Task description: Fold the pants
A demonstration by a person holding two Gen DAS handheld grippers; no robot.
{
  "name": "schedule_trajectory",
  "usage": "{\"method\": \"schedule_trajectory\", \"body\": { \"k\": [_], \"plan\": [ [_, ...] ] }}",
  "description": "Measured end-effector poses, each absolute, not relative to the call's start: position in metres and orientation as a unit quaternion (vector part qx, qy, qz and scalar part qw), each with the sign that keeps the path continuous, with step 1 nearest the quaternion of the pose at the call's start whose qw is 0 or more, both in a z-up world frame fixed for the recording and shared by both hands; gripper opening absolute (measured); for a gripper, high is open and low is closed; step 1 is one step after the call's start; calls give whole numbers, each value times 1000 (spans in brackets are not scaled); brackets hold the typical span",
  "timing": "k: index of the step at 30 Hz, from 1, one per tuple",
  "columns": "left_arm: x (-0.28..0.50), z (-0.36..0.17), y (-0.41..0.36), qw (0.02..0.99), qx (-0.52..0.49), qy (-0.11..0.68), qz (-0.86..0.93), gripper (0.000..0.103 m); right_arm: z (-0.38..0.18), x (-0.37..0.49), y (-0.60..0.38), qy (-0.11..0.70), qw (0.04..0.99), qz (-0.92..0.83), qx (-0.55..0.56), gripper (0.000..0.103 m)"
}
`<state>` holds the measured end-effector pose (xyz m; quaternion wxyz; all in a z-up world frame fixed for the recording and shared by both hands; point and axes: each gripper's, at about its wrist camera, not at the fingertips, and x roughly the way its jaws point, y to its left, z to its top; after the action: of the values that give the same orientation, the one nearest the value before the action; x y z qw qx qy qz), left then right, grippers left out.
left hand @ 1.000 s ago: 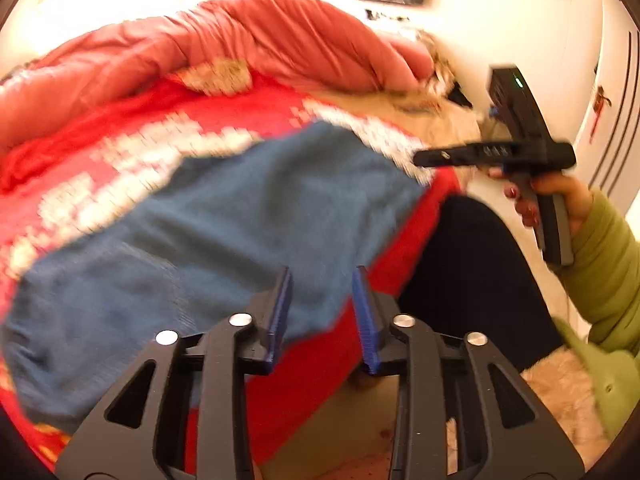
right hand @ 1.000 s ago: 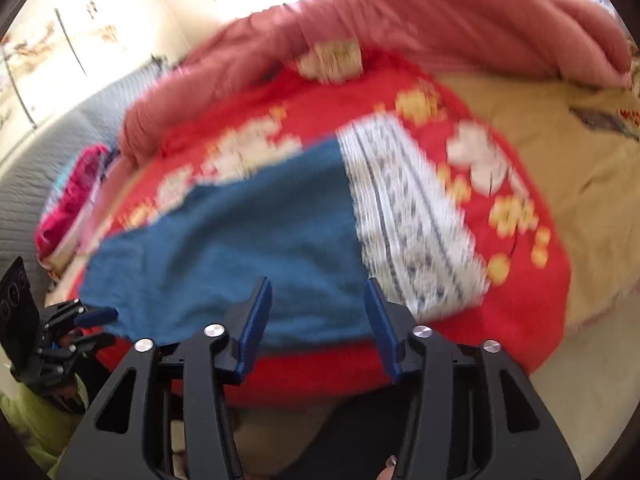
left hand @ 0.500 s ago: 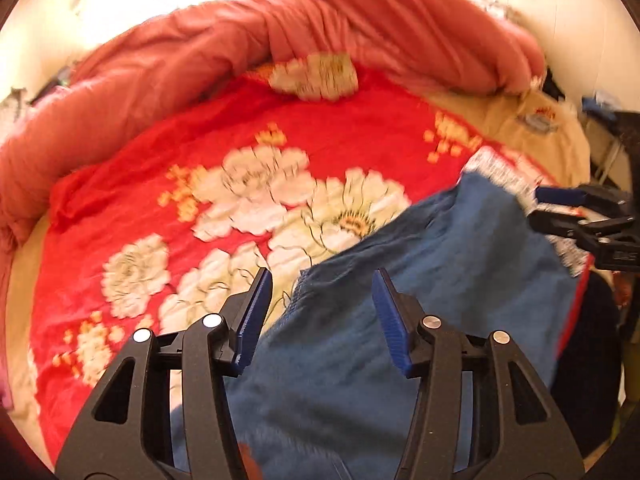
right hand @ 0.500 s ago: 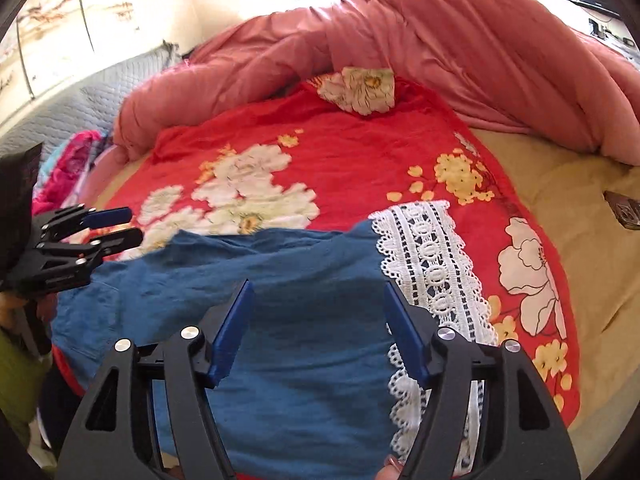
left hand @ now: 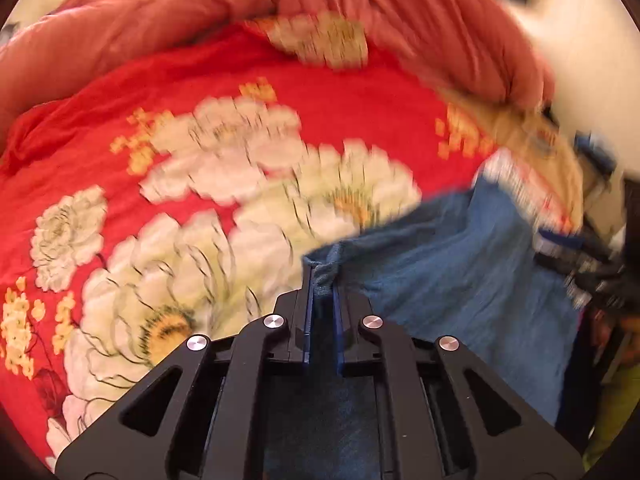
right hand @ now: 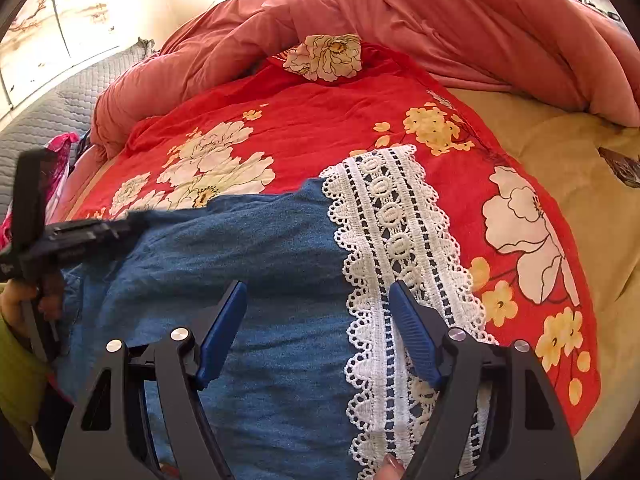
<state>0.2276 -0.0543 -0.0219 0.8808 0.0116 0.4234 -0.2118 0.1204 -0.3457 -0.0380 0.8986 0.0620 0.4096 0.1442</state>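
Blue denim pants (right hand: pixel 260 280) with a white lace hem (right hand: pixel 392 240) lie on the red flowered bedspread (right hand: pixel 320 120). My left gripper (left hand: pixel 322 280) is shut on the far left corner of the pants (left hand: pixel 460 264), pinching a fold of denim. It also shows at the left of the right wrist view (right hand: pixel 92 232). My right gripper (right hand: pixel 318 300) is open, hovering just above the denim beside the lace hem. It shows blurred at the right edge of the left wrist view (left hand: pixel 576 248).
A pink quilt (right hand: pixel 440 20) is heaped along the far side of the bed. A tan sheet (right hand: pixel 580 180) lies to the right. A grey quilted headboard (right hand: pixel 60 112) and pink cloth (right hand: pixel 60 160) stand at the left.
My left gripper has closed on the pants' corner. My right gripper has dropped closer to the denim and stays open.
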Motion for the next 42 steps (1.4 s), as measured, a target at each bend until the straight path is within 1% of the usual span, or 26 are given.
{"method": "schedule_trajectory", "body": {
  "k": [2,5,6,8,9,11,13,15,17,18,19,21,22,25,27,29,30,31,33,34,36,37,40,42],
  "plan": [
    [225,-10,-42,890,-16,400,-217,3,-38,119,-346,408,899,144,64,72],
    [230,-23,-41,883,-11,420,-209,4,-41,120,-343,409,900,141,57,73],
    [231,-28,-41,882,-8,424,-207,5,-41,120,-341,412,899,140,50,75],
    [231,-39,-44,880,0,428,-207,8,-38,121,-337,415,898,144,37,76],
    [231,-41,-43,880,-3,427,-209,9,-29,120,-340,409,900,148,42,76],
    [229,-42,-40,879,-12,424,-217,13,-9,122,-354,382,909,150,73,76],
    [229,-41,-36,879,-21,423,-221,19,5,134,-366,376,910,151,88,76],
    [228,-40,-34,879,-27,420,-224,20,12,158,-376,383,910,137,79,75],
    [229,-40,-35,878,-26,422,-223,21,7,182,-384,402,902,141,74,68],
    [229,-41,-35,879,-26,422,-222,21,-1,199,-387,422,890,156,79,60],
    [229,-40,-35,879,-26,422,-221,22,-9,209,-389,434,882,164,79,56],
    [228,-40,-35,879,-26,420,-222,22,-26,225,-391,460,868,169,80,51],
    [228,-40,-35,880,-26,420,-222,23,-35,232,-391,473,859,175,85,51],
    [229,-41,-36,879,-23,421,-221,30,-54,239,-394,485,848,184,105,51],
    [230,-43,-36,877,-23,426,-220,30,-58,239,-395,481,848,188,116,51],
    [232,-46,-36,876,-23,431,-214,30,-55,237,-392,479,850,190,107,43],
    [232,-47,-36,876,-24,433,-213,31,-52,232,-390,473,854,194,97,36],
    [233,-48,-36,876,-25,434,-211,31,-48,229,-388,468,857,197,92,25],
    [234,-48,-34,876,-28,435,-207,31,-36,217,-385,442,872,192,85,20],
    [234,-48,-33,877,-30,434,-204,31,-30,212,-382,429,879,191,82,19],
    [235,-49,-32,878,-33,435,-200,31,-11,196,-378,380,903,187,66,19],
    [235,-50,-31,878,-34,435,-197,33,-7,195,-377,372,908,182,64,19],
    [236,-50,-30,878,-38,435,-195,35,-4,202,-377,370,912,169,52,19],
    [236,-50,-30,879,-37,434,-192,36,-12,212,-374,386,908,159,29,19]
  ]
}}
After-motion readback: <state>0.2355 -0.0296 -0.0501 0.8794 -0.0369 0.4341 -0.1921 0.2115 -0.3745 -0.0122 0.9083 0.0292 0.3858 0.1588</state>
